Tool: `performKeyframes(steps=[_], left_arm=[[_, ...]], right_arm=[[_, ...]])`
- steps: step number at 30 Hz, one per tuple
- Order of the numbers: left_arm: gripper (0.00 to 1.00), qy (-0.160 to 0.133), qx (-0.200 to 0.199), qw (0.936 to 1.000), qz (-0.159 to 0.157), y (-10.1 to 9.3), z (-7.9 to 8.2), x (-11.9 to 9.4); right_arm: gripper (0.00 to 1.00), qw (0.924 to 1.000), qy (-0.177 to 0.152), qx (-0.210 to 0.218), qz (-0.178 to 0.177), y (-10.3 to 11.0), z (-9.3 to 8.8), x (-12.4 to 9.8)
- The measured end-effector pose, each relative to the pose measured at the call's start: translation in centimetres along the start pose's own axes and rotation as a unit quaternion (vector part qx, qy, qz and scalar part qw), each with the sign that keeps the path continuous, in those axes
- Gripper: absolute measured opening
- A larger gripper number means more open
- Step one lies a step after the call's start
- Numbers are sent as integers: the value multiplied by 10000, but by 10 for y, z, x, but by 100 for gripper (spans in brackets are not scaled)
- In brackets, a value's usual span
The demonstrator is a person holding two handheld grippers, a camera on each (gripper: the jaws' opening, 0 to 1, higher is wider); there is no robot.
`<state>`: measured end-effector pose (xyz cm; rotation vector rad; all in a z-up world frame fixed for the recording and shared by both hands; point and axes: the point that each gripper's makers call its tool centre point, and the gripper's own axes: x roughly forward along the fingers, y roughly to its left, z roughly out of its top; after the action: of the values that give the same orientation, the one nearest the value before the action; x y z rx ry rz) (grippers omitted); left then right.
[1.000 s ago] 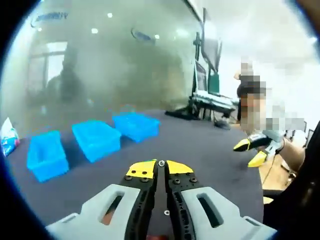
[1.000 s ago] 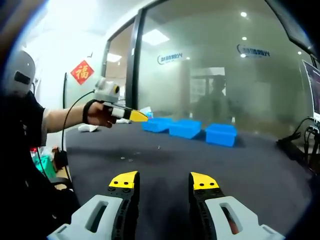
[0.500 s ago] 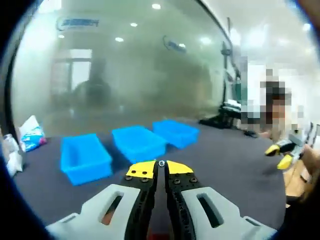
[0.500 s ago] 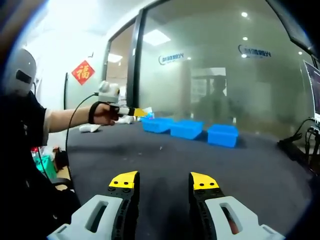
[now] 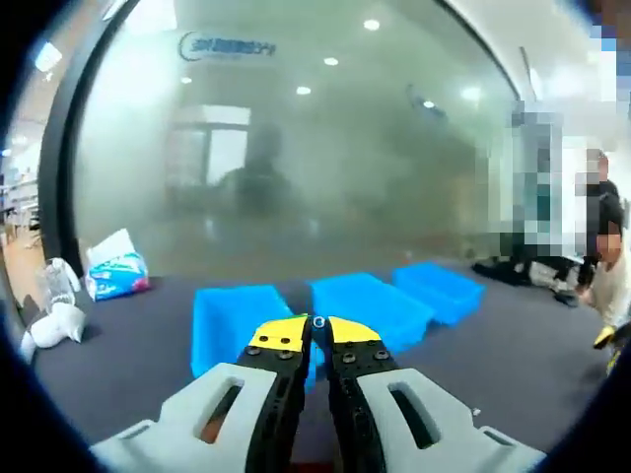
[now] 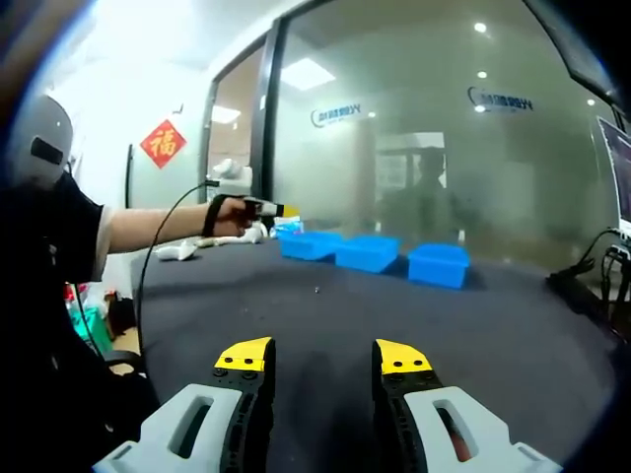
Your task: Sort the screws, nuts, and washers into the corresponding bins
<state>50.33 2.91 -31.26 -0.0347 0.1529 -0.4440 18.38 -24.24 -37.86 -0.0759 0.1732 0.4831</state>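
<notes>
Bins (image 5: 370, 304) sit mid-frame just past my left tool (image 5: 317, 330), pinched narrow on a tiny silvery part; I centre over the matching bin before releasing. Right tool (image 6: 323, 357) gapes wide.

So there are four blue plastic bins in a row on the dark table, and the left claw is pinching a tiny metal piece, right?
Not four: three blue plastic bins stand in a row on the dark table, as the right gripper view shows. The left claw does pinch a tiny metal piece.
</notes>
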Motion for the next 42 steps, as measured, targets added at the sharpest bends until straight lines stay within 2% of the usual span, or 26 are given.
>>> performKeyframes(steps=[11, 18, 27, 33, 35, 38, 42], left_arm=[[6, 55, -79, 9990, 428, 36, 3, 24], [6, 216, -59, 9986, 482, 38, -9, 34], [6, 336, 41, 9985, 429, 31, -15, 41], [6, 352, 4, 9984, 444, 33, -18, 42], [10, 333, -5, 9983, 483, 35, -18, 42], [25, 473, 139, 9975, 505, 36, -24, 41], [37, 533, 56, 9975, 463, 35, -29, 37]], right_arm=[[36, 10000, -4, 42, -34, -2, -1, -2], [36, 10000, -8, 54, -42, -4, -1, -3], [36, 10000, -2, 50, -45, -4, -2, -3], [36, 10000, -6, 47, -28, -4, -1, -3], [36, 10000, -7, 42, -25, -5, -1, -3], [36, 10000, -2, 40, -21, -6, -2, -3], [36, 10000, 1, 34, -8, -5, -3, -3]])
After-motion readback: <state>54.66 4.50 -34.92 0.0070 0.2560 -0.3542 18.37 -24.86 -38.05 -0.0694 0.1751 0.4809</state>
